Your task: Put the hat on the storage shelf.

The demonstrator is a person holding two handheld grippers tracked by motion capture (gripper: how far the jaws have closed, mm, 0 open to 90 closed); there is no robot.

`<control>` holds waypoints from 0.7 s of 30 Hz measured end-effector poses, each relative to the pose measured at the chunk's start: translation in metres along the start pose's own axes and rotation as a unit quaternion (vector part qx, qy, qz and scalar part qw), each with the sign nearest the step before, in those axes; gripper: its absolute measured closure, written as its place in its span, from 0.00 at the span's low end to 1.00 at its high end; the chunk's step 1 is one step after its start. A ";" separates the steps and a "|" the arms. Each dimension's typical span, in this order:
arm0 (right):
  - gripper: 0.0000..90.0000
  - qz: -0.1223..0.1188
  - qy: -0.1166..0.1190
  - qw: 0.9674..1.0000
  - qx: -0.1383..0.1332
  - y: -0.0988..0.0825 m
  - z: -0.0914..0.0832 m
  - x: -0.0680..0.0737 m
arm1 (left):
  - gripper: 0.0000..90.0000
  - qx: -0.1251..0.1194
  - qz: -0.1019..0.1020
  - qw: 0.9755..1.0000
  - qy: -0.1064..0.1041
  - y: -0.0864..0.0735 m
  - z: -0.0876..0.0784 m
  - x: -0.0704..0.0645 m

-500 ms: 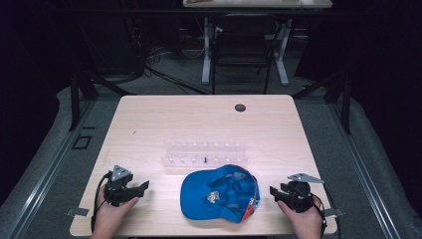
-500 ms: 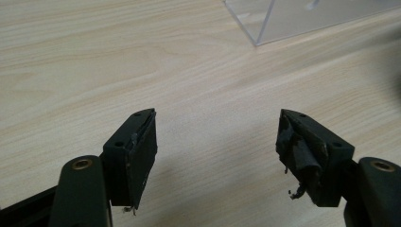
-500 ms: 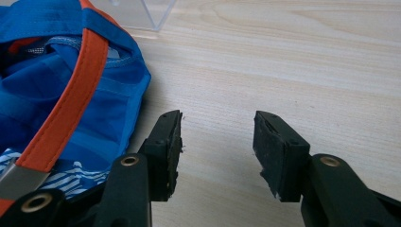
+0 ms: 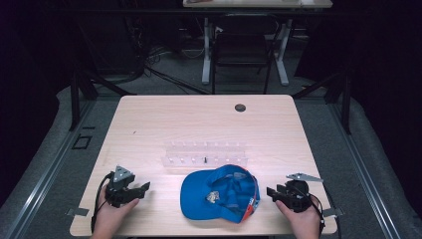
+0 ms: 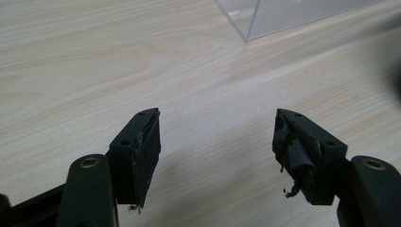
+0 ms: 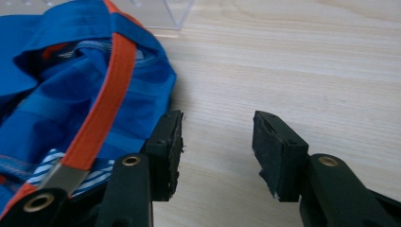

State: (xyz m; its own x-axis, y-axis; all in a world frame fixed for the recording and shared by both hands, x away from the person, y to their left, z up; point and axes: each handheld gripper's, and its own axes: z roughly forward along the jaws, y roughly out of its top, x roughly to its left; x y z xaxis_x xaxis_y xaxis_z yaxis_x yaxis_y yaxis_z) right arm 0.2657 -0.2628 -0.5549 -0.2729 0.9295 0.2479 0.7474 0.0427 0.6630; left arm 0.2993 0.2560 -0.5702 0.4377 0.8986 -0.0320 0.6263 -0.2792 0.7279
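A blue cap point(image 4: 219, 195) lies upside down near the table's front edge, its orange strap point(image 6: 101, 104) and inner lining showing. My left gripper point(image 4: 142, 189) rests on the wood left of the cap, a hand's width away, its jaws wide apart over bare table point(image 5: 217, 142). My right gripper point(image 4: 271, 191) sits just right of the cap, jaws apart with nothing between them point(image 6: 217, 142); its left jaw lies close beside the cap's edge. A person's hand holds each one from the front.
A clear plastic rack point(image 4: 205, 154) with small pegs stands behind the cap; its corner point(image 5: 246, 23) shows ahead of the left gripper. A dark round grommet point(image 4: 240, 107) sits at the table's far side. Beyond the table stands a chair point(image 4: 241, 50).
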 end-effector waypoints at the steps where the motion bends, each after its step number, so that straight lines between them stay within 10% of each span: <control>1: 0.59 -0.001 0.003 1.000 0.003 0.001 -0.001 0.001 | 0.37 0.000 -0.001 1.000 0.000 0.000 0.000 0.000; 21: 0.57 0.035 0.093 0.994 0.052 0.033 -0.009 0.017 | 0.40 0.008 0.004 1.000 -0.006 0.002 0.001 -0.001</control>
State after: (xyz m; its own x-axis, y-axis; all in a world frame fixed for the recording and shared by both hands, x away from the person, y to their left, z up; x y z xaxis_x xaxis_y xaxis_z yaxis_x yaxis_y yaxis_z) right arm 0.2805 -0.2490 -0.5226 -0.3183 0.8483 0.4232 0.8248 0.0277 0.5648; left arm 0.3008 0.2542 -0.5700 0.4509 0.8919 -0.0342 0.6332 -0.2926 0.7166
